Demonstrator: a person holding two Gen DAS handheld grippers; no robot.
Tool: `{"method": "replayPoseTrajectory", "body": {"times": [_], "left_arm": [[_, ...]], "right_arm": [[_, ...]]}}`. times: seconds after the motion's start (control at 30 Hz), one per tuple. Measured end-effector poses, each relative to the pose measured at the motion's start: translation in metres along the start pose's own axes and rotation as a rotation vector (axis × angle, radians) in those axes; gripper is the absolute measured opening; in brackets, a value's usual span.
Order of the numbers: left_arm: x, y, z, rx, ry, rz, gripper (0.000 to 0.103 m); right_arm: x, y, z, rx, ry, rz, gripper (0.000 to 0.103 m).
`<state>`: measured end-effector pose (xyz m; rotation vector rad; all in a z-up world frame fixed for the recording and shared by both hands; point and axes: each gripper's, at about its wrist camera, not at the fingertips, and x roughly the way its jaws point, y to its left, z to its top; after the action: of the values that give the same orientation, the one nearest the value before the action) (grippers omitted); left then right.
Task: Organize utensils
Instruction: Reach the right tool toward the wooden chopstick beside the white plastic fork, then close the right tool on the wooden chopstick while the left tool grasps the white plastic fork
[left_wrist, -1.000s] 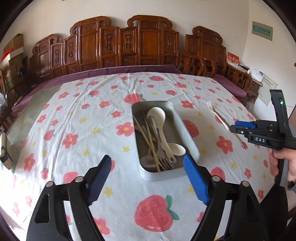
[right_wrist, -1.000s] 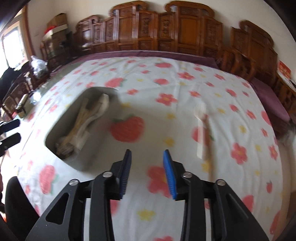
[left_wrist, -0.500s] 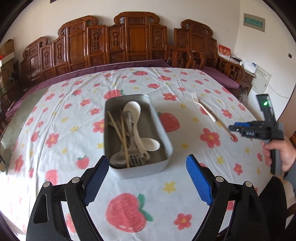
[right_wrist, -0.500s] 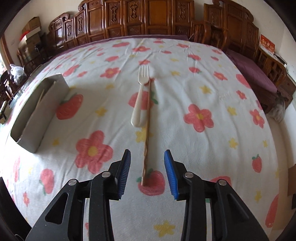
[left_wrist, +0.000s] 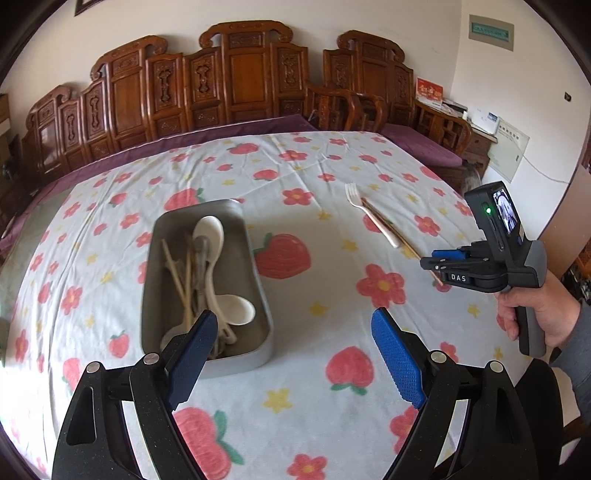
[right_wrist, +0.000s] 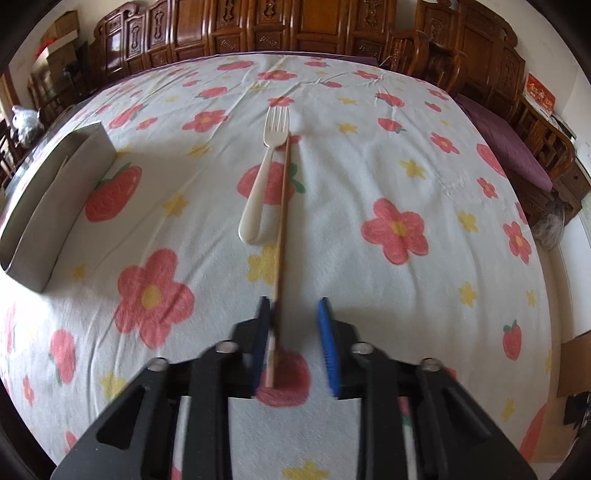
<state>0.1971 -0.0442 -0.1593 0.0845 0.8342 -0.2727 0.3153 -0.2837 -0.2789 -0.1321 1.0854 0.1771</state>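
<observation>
A metal tray (left_wrist: 258, 280) on the flowered tablecloth holds spoons (left_wrist: 210, 230), chopsticks and forks. My left gripper (left_wrist: 291, 354) is open and empty, just in front of the tray. A cream plastic fork (right_wrist: 264, 173) and a brown chopstick (right_wrist: 282, 221) lie side by side to the tray's right; both also show in the left wrist view, fork (left_wrist: 369, 214). My right gripper (right_wrist: 293, 339) is open, low over the cloth, with the chopstick's near end between its fingers, close to the left pad. The tray's side wall (right_wrist: 55, 206) shows at left.
Carved wooden chairs (left_wrist: 236, 85) line the table's far side. A purple cushioned bench (right_wrist: 517, 147) runs along the right. The table edge drops off at the near right, beside a cardboard box (right_wrist: 576, 365) on the floor.
My right gripper has swung from the tray toward the fork and chopstick and moved forward and down, so the chopstick's end now lies between its fingers. My left gripper drifted back and right.
</observation>
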Motion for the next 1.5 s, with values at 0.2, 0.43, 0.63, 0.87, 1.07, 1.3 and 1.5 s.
{"method": "replayPoseTrajectory", "body": {"times": [0.2, 0.43, 0.63, 0.87, 1.07, 1.3, 1.5], "left_arm": [[0.012, -0.019, 0.008, 0.023, 0.018, -0.008, 0.082], [0.038, -0.049, 0.025, 0.043, 0.047, -0.02, 0.082], [0.074, -0.079, 0.047, 0.064, 0.083, -0.018, 0.082], [0.122, -0.109, 0.071, 0.089, 0.132, -0.004, 0.082], [0.162, -0.121, 0.092, 0.074, 0.18, 0.028, 0.078], [0.197, -0.121, 0.109, 0.03, 0.239, 0.043, 0.067], [0.223, -0.125, 0.116, 0.02, 0.29, 0.056, 0.053]], "right_arm": [[-0.01, -0.02, -0.015, -0.006, -0.006, -0.013, 0.006], [-0.033, -0.042, -0.028, 0.033, -0.069, 0.018, 0.006], [-0.036, -0.053, -0.033, 0.041, -0.094, 0.015, 0.006], [-0.034, -0.07, -0.033, 0.084, -0.096, 0.03, 0.006], [-0.025, -0.081, -0.038, 0.121, -0.081, 0.039, 0.006], [-0.03, -0.091, -0.037, 0.157, -0.101, 0.055, 0.006], [-0.033, -0.097, -0.036, 0.181, -0.113, 0.07, 0.006]]}}
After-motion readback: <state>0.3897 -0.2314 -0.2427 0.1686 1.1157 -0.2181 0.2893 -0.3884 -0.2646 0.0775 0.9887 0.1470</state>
